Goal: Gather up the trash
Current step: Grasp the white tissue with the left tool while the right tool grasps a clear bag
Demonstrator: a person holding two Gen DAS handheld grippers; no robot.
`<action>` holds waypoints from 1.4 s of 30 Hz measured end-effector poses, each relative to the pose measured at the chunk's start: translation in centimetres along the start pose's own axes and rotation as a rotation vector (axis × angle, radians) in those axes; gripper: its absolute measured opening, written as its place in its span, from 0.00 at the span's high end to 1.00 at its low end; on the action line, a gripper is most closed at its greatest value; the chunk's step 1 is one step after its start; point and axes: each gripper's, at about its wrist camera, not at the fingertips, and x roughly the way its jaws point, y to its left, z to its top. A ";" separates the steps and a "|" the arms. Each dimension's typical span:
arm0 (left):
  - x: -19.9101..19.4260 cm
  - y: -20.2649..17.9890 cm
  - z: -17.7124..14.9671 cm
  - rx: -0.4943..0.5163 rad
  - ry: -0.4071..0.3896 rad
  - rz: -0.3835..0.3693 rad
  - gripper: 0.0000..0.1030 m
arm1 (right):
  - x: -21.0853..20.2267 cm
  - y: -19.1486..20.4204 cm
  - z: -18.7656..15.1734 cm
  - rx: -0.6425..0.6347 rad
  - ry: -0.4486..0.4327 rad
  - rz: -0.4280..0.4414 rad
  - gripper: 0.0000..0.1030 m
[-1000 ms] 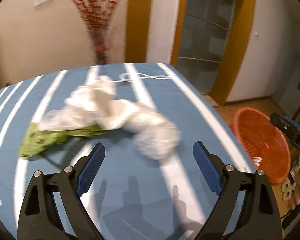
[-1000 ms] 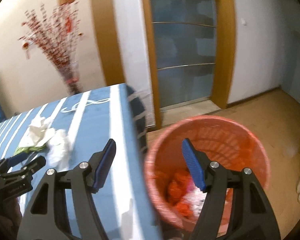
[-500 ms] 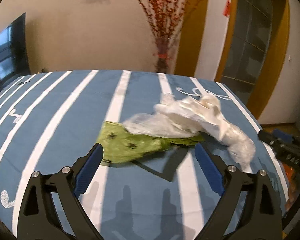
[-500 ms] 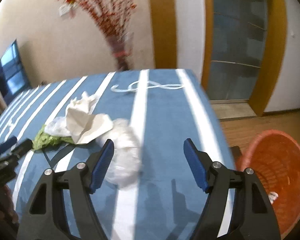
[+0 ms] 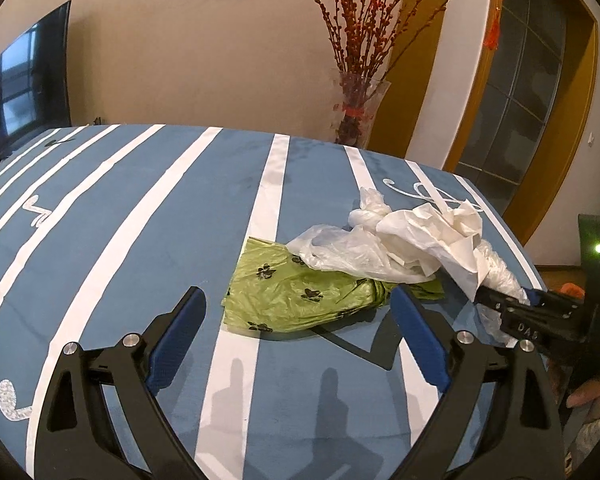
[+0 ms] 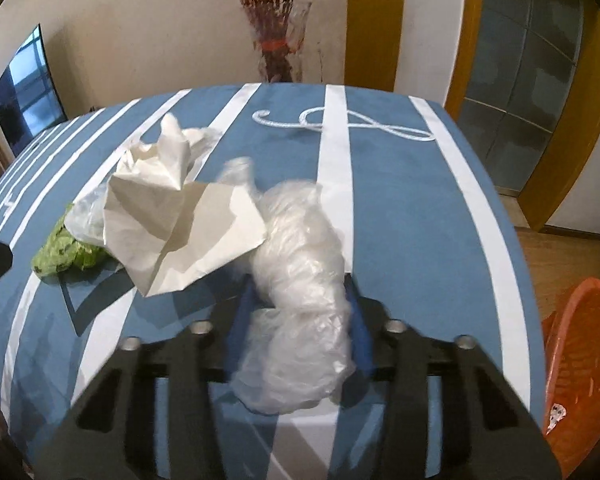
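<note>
Right gripper (image 6: 300, 312): we have its blue-padded jaws pressed in on both sides of the clear plastic wad (image 6: 300, 280), which bulges out between them; in the left wrist view the same gripper (image 5: 500, 300) reaches in from the right edge with its tip in the plastic.
Left gripper (image 5: 296, 320): we hold it with jaws spread wide and nothing between them, above the tablecloth just short of the green bag.
Clear plastic wad: crinkled, milky-translucent film, bunched into a long lump (slightly motion-blurred), lying on the blue striped tablecloth (image 6: 400, 208) beside the white paper.
White paper (image 6: 176, 224): a large crumpled sheet with sharp folds, resting partly over the other trash; we also see it in the left wrist view (image 5: 440, 232).
Thin white bag (image 5: 340, 252): see-through film spread under the paper and over one end of the green bag.
Green bag (image 5: 292, 292): flat, wrinkled, printed with black paw marks; its right end is covered by the white pieces.
Orange basket (image 6: 580, 360): mesh-walled, off the table's right side, cut by the frame edge; we see a small scrap inside, too small to identify.
Hard to make out: whether the wad is lifted or touching the cloth, we cannot tell.
</note>
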 end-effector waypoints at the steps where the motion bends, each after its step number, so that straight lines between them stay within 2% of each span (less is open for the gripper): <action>1: 0.0 -0.1 0.0 0.001 0.000 -0.005 0.10 | -0.1 0.0 -0.1 0.002 -0.002 0.005 0.66; 6: 0.1 -1.5 0.2 0.019 -0.002 -0.027 0.10 | -1.1 -1.2 -0.8 0.029 -0.021 -0.005 0.70; 13: 0.6 -5.0 0.7 0.046 0.002 -0.086 0.10 | -3.2 -4.6 -2.6 0.074 -0.056 -0.103 0.72; 17: 1.4 -8.0 1.0 0.083 0.002 -0.113 0.10 | -4.6 -6.8 -3.5 0.120 -0.079 -0.131 0.72; 20: 2.6 -10.4 1.3 0.121 0.007 -0.114 0.10 | -5.3 -7.9 -3.9 0.145 -0.091 -0.134 0.72; 25: 5.5 -12.7 2.1 0.128 0.056 -0.101 0.10 | -5.8 -9.0 -4.3 0.161 -0.098 -0.132 0.72; 29: 7.7 -13.3 2.4 0.128 0.097 -0.064 0.10 | -5.6 -9.6 -4.3 0.173 -0.096 -0.125 0.72; 34: 9.5 -13.1 2.2 0.097 0.153 -0.065 0.11 | -5.6 -9.8 -4.5 0.181 -0.096 -0.116 0.72; 37: 10.0 -13.0 1.9 0.083 0.177 -0.098 0.25 | -5.8 -9.7 -4.5 0.182 -0.100 -0.111 0.72; 39: 9.9 -13.2 1.7 0.089 0.182 -0.114 0.38 | -5.9 -9.8 -4.6 0.181 -0.102 -0.110 0.72; 42: 9.5 -13.6 1.5 0.110 0.175 -0.138 0.46 | -6.2 -9.9 -4.7 0.183 -0.108 -0.110 0.72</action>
